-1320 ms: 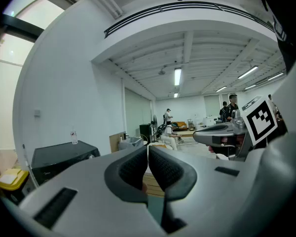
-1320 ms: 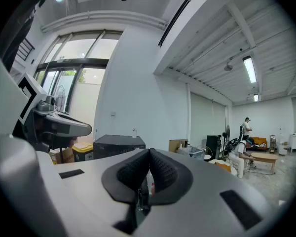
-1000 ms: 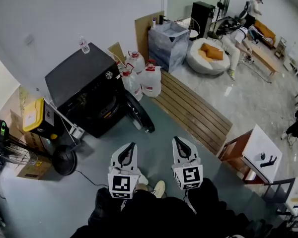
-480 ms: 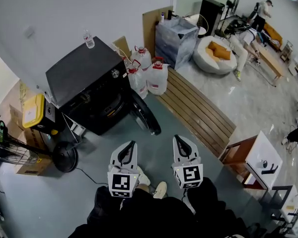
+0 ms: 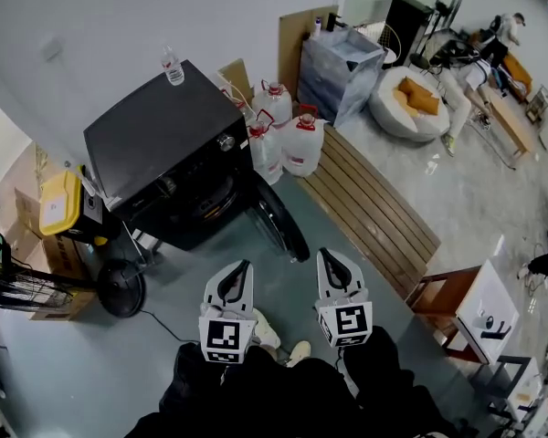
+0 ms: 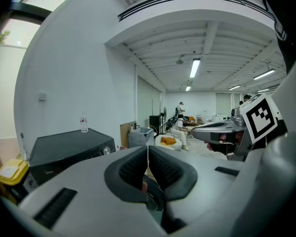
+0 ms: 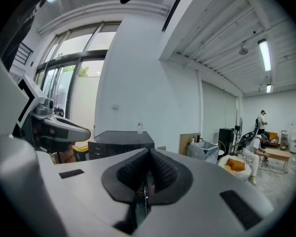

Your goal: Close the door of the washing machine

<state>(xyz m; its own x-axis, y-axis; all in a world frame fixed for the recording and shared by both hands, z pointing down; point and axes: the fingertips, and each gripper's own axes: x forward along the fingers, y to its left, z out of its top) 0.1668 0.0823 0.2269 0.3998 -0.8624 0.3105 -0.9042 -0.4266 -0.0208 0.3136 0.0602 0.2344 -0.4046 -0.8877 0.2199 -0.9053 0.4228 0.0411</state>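
The black washing machine point(image 5: 160, 144) stands against the wall at upper left in the head view. Its round door point(image 5: 281, 219) hangs open toward the right, edge-on to me. Both grippers are held low in front of my body, some way short of the machine. The left gripper point(image 5: 238, 270) and the right gripper point(image 5: 330, 261) have their jaws together with nothing between them. The left gripper view shows its shut pads point(image 6: 148, 157) and the machine point(image 6: 69, 149) beyond at left. In the right gripper view the machine point(image 7: 121, 138) sits straight ahead over the shut pads point(image 7: 148, 158).
A small water bottle point(image 5: 172, 66) stands on the machine. Large water jugs point(image 5: 290, 140) sit to its right, with a wooden slatted platform point(image 5: 374, 206) beyond. A floor fan point(image 5: 119, 290) and yellow-lidded box point(image 5: 59, 201) are left. A white side table point(image 5: 486, 307) is right.
The washing machine and its open door have drawn nearer and shifted right in the head view as I walk toward it. Both grippers keep their place before me, jaws still together.
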